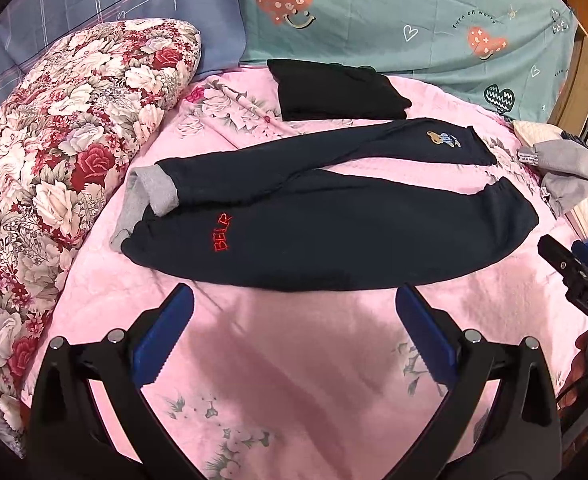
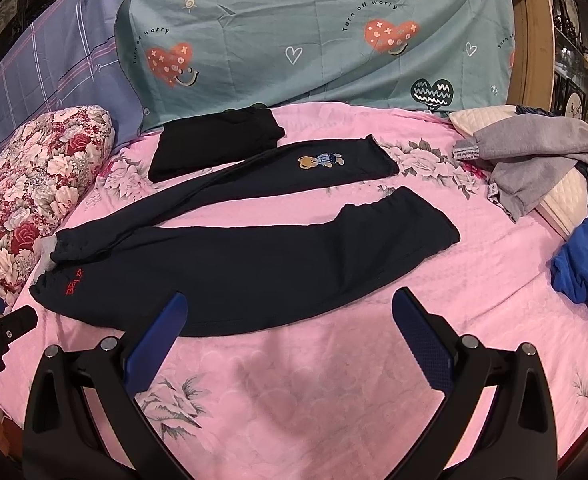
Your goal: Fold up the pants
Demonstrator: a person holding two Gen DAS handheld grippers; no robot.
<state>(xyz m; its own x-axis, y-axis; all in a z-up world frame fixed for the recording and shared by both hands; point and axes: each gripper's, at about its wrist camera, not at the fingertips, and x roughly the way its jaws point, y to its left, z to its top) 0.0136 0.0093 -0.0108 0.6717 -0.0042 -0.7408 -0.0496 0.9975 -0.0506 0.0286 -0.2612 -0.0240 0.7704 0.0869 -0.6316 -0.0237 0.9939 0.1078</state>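
Observation:
Dark navy pants [image 1: 314, 240] lie spread on the pink bed cover [image 1: 294, 360], legs apart in a V, waistband with grey lining and red lettering at the left, a bear patch on the far leg. They also show in the right wrist view [image 2: 254, 268]. My left gripper [image 1: 294, 312] is open and empty, hovering just in front of the near edge of the pants. My right gripper [image 2: 290, 316] is open and empty, also just in front of the near edge. Part of the right gripper [image 1: 574, 280] shows at the right in the left wrist view.
A folded black garment [image 2: 214, 144] lies behind the pants. A floral pillow [image 1: 66, 152] lies at the left. A pile of grey [image 2: 534, 160] and blue clothes [image 2: 586, 268] sits at the right. Teal and purple sheets [image 2: 314, 40] hang at the back.

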